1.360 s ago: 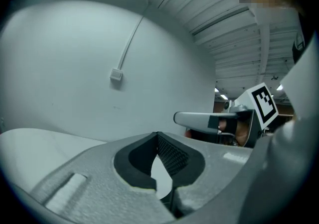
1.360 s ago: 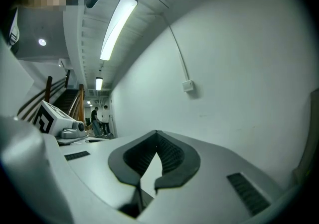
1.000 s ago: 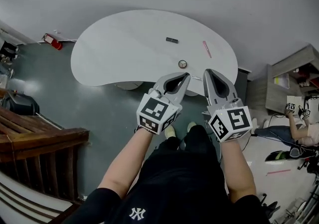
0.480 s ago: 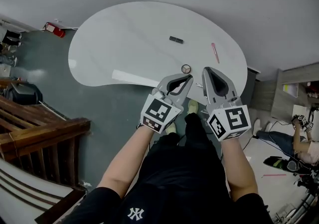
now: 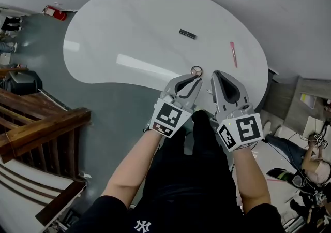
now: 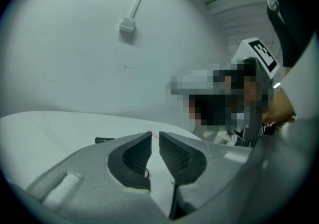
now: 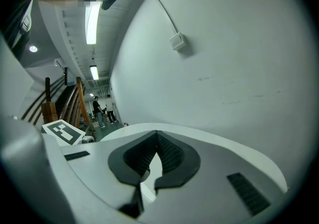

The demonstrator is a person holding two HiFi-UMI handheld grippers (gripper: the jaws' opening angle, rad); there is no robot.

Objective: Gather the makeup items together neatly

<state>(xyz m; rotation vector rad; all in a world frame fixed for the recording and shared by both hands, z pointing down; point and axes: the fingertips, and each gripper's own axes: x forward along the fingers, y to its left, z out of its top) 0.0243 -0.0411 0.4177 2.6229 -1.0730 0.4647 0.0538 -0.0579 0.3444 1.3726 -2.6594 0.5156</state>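
- Currently both grippers sit side by side at the near edge of the white table (image 5: 119,30), neither touching any item.
- left gripper (image 5: 198,78): jaws all but together with only a sliver of gap, nothing between them.
- right gripper (image 5: 214,74): jaw tips pressed together, nothing held.
- Makeup items lie spread out on the table, none touching another.
- round compact (image 5: 196,70): near the table edge, just beyond the left gripper's tips.
- pink stick (image 5: 233,54): farther out, toward the right side.
- dark slim case (image 5: 187,33): mid-table, well apart from the other two.
- Floor at left: red fire extinguisher (image 5: 54,13) and wooden railing (image 5: 41,128).
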